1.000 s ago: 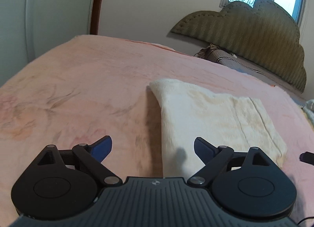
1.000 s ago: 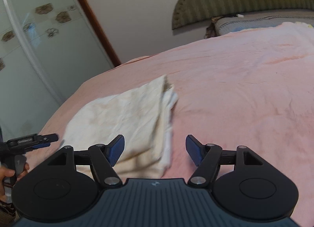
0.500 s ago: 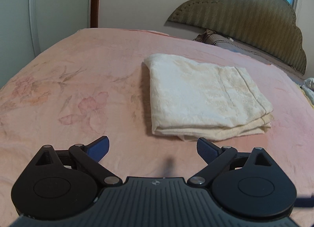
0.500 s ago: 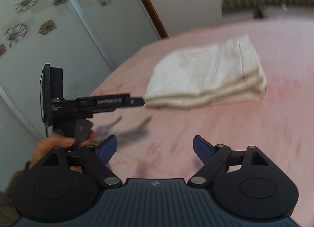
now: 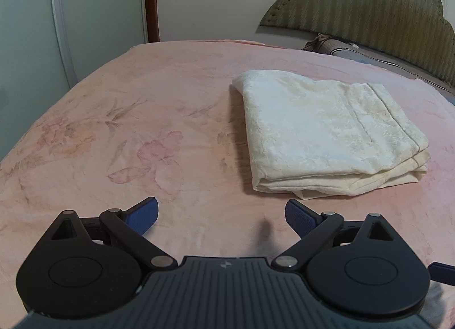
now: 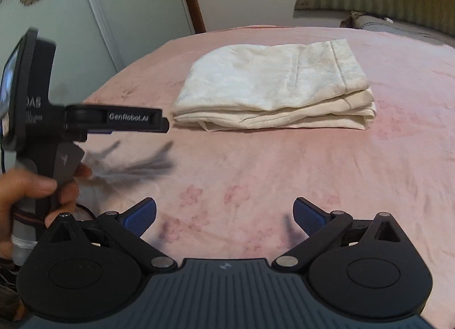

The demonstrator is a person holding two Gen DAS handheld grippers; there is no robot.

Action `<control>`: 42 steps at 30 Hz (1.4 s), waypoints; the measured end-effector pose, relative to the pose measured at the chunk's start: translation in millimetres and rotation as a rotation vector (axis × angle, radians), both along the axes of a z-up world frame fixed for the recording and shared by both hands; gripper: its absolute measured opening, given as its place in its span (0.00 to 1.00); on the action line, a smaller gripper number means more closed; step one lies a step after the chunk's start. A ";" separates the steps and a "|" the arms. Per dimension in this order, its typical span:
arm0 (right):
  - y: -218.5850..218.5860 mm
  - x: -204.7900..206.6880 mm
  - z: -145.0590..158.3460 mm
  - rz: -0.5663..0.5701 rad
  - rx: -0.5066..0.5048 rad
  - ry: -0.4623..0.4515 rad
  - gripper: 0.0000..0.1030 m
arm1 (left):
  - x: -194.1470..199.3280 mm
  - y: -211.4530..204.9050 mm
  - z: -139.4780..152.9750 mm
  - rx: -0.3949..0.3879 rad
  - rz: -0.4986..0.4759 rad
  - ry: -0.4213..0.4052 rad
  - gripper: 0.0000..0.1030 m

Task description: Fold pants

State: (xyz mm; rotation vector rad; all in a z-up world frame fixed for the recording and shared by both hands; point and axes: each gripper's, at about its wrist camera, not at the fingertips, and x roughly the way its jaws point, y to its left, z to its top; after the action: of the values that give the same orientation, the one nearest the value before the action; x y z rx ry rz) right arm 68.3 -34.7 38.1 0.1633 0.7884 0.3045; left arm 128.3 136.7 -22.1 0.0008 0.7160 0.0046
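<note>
Under top fold (image 5: 327,130), layers perhaps uneven

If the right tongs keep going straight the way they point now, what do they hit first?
Probably the bare pink bedspread: the right tongs, opening with nothing between them, angle down at it. The folded cream pants lie farther ahead, though depth is hard to judge.

Pants (image 5: 327,130) on bed (image 5: 142,130), before headboard (image 5: 369,10).

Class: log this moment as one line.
pants: folded, on bed | left gripper: open, empty | right gripper: opening, empty
</note>
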 end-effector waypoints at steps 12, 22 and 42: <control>20.2 -0.4 -24.5 -0.045 -0.156 -0.057 1.00 | 4.9 -14.7 -8.8 0.060 -0.018 -0.003 0.94; -12.4 -4.4 -23.7 -0.087 -0.171 -0.091 1.00 | -0.9 -11.9 -8.0 -0.030 -0.037 -0.017 0.94; -37.6 4.6 -22.8 -0.067 -0.132 -0.095 1.00 | -6.9 -44.0 -27.8 0.058 -0.081 -0.004 0.95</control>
State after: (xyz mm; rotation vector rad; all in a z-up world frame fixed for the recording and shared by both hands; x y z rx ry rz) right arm 72.9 -72.3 15.3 0.0501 0.7049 0.1945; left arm 121.5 92.7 -49.9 0.0850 0.7115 -0.0524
